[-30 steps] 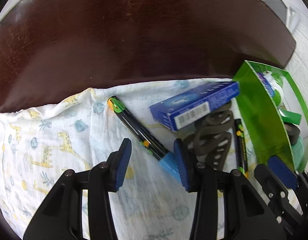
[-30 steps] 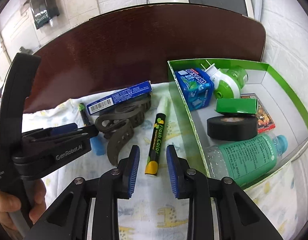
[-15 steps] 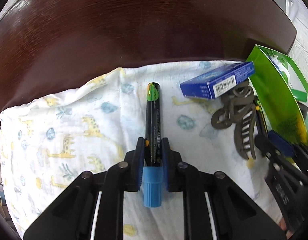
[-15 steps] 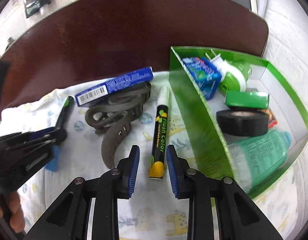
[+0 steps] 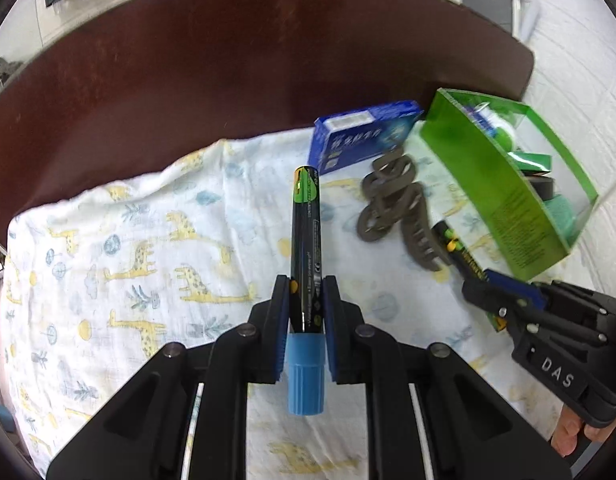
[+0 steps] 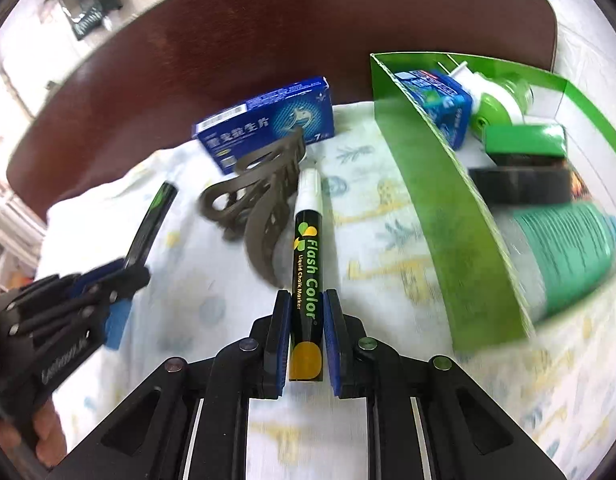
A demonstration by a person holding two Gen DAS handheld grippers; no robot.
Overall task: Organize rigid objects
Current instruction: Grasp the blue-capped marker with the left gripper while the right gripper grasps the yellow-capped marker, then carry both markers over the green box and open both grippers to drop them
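Two markers gripped: left hand-held gripper clamps the blue-capped marker, right hand-held gripper the chalk marker; lift both level, clearing the green box wall.

Both wrist views look steeply down, close; share hair clip.

Green tray contents smeared, label on bottle unreadable.
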